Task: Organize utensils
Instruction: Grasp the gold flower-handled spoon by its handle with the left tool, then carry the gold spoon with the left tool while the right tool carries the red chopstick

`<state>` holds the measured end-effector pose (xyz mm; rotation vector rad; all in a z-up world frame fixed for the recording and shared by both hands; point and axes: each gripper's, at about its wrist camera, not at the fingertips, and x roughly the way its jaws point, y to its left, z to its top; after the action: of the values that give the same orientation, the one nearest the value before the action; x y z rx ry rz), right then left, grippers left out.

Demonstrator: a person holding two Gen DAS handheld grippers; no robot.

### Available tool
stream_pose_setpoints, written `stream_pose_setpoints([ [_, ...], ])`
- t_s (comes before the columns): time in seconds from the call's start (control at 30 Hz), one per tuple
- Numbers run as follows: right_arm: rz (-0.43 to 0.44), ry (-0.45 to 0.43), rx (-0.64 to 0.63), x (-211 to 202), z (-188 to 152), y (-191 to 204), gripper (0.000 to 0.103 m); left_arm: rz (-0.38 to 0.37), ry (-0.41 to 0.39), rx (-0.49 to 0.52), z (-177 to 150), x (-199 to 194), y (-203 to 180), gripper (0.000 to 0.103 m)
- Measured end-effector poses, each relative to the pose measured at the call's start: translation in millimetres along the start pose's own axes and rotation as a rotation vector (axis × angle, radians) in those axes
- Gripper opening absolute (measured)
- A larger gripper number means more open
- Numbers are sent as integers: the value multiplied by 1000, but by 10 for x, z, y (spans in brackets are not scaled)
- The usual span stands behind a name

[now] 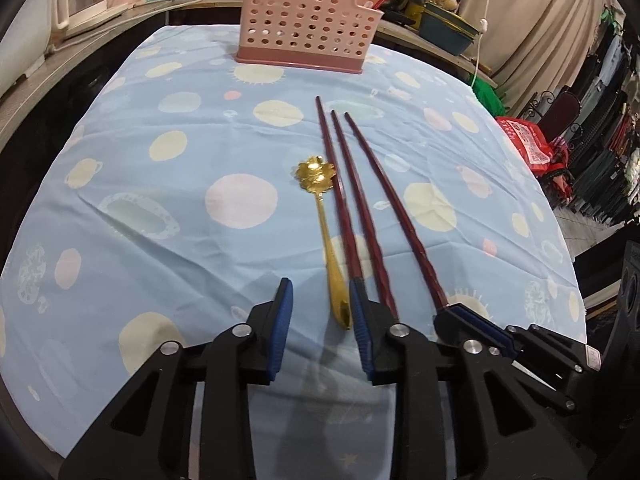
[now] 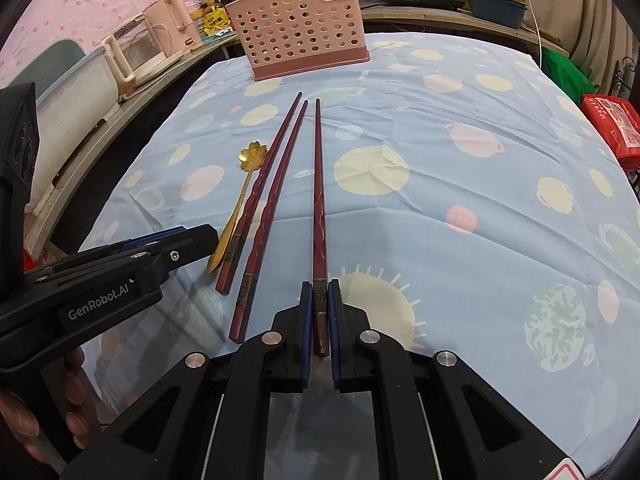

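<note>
Chopstick clamped in right gripper; left gripper wide, labelled "GenRobot.AI".

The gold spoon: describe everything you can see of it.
The gold spoon looks like shiny gold-coloured metal, with a flower-shaped, scalloped bowl at the far end and a slim handle that widens toward the near tip. It lies flat on the spotted blue tablecloth, handle toward the grippers, just left of three dark red chopsticks; whether it touches the nearest one is unclear. The open left gripper hangs near its handle tip, apparently not gripping it.
</note>
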<state>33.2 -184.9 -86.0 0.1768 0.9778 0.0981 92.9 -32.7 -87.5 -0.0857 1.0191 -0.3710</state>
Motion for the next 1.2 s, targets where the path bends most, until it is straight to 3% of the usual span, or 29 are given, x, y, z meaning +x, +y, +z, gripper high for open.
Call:
stream_pose_setpoints([
  [0.2,0,0,1,-1,1,-8,7,4,23,38,-60,68,-80,29],
  [0.4,3,1,4,7,6,-30,7,0,28,10,-70,76,14,11],
  [0.93,2,-3,5,-7,15,-39,7,-15,25,-13,-58,32,64,10],
  [1.2,7,-46,18,-203,68,-77,7,-10,-38,-37,13,-247,147,10],
])
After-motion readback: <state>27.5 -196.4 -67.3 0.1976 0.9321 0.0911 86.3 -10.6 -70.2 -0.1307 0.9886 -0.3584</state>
